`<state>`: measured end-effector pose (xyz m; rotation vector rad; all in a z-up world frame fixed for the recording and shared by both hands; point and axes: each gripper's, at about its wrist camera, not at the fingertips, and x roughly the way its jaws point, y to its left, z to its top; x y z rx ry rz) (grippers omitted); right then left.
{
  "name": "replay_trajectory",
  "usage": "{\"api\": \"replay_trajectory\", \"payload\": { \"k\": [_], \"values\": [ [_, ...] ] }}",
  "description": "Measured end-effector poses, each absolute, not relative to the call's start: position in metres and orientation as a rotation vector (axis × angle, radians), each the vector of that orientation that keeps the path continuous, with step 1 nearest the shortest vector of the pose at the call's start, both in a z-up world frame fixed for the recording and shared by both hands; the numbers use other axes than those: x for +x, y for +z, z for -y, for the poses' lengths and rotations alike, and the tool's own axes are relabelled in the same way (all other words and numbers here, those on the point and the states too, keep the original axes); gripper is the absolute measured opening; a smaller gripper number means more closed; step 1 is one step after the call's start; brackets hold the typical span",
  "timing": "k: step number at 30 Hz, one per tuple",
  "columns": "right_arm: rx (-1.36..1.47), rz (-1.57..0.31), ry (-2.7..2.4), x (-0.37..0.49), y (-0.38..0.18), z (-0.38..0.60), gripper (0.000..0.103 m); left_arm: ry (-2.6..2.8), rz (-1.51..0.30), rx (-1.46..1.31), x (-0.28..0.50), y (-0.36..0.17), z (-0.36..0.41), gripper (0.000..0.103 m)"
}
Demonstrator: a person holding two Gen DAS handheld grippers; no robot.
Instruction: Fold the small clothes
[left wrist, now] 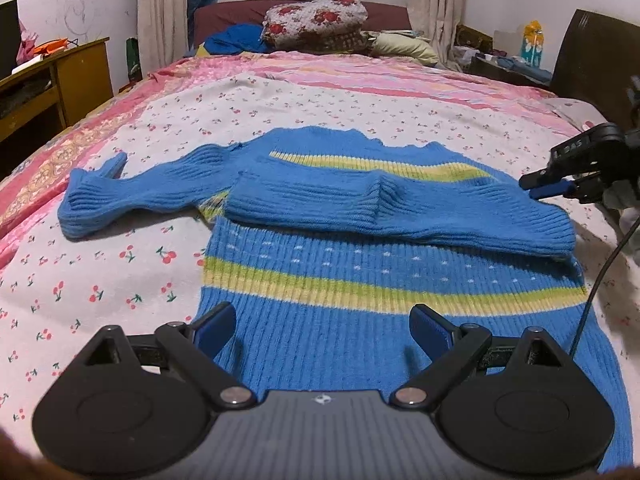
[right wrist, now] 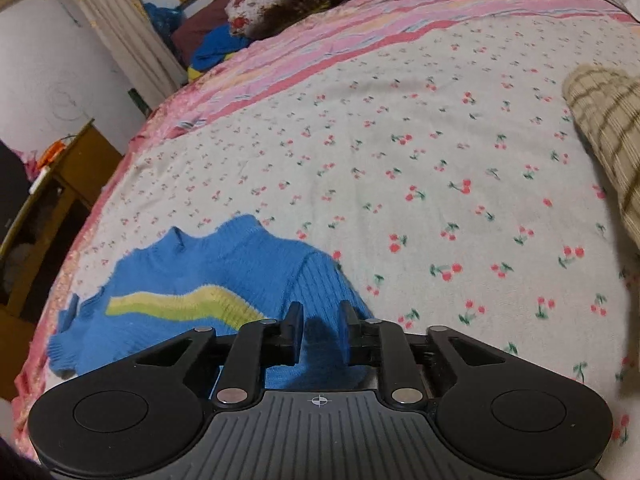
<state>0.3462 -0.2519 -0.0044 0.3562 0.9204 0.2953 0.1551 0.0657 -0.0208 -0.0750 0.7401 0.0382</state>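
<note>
The left gripper (left wrist: 322, 330) has its fingers (left wrist: 214, 332) spread wide, holding nothing, and it hangs just above the sweater's hem; the sweater (left wrist: 340, 280) fills the gap between the two blue pads. The right gripper (right wrist: 320, 334) has its fingers (right wrist: 294, 330) set close with a narrow gap left between them; blue knit shows through that gap, but whether the pads touch it cannot be told. In the left wrist view this gripper (left wrist: 548, 186) sits just off the sweater's right shoulder, its pads close together and clear of the fabric.

The sweater (right wrist: 208, 292) lies flat on the sheet (left wrist: 100, 272), hem toward the left gripper and collar away from it. Its right sleeve (left wrist: 400, 212) is folded across the chest, over the upper yellow stripe; its left sleeve (left wrist: 132, 196) stretches out to the side on the sheet. Beyond the sweater's collar, at the far end of the bed, sits a floral pillow (left wrist: 316, 20). A striped beige cloth (right wrist: 608, 128) lies well apart from the sweater, to its right
</note>
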Motion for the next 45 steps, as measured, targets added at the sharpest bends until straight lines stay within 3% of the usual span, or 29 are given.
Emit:
{"api": "replay_trajectory", "payload": {
  "k": [12,18,23,27,28,38,45],
  "values": [
    [0.277,-0.859,0.295,0.358,-0.007,0.251,0.024,0.032,-0.719,-0.055,0.168,-0.013,-0.061,0.099],
    [0.185,-0.904,0.377,0.365,-0.016,0.242,0.037,0.017,-0.702,-0.034,0.176,-0.009,-0.053,0.099],
    [0.171,-0.913,0.446,0.369,-0.018,0.242,0.040,0.018,-0.717,-0.026,0.177,-0.014,-0.051,0.099],
    [0.154,-0.928,0.455,0.363,-0.014,0.240,0.009,0.017,-0.719,-0.023,0.181,-0.014,-0.049,0.099],
    [0.153,-0.920,0.443,0.361,-0.011,0.240,0.008,0.016,-0.716,-0.018,0.182,-0.013,-0.048,0.099],
    [0.036,-0.892,0.259,0.374,0.012,0.242,0.006,0.036,-0.697,0.048,0.218,-0.021,-0.036,0.099],
    [0.011,-0.883,0.196,0.370,0.001,0.230,0.014,0.100,-0.751,0.035,0.222,-0.036,-0.055,0.099]
  ]
}}
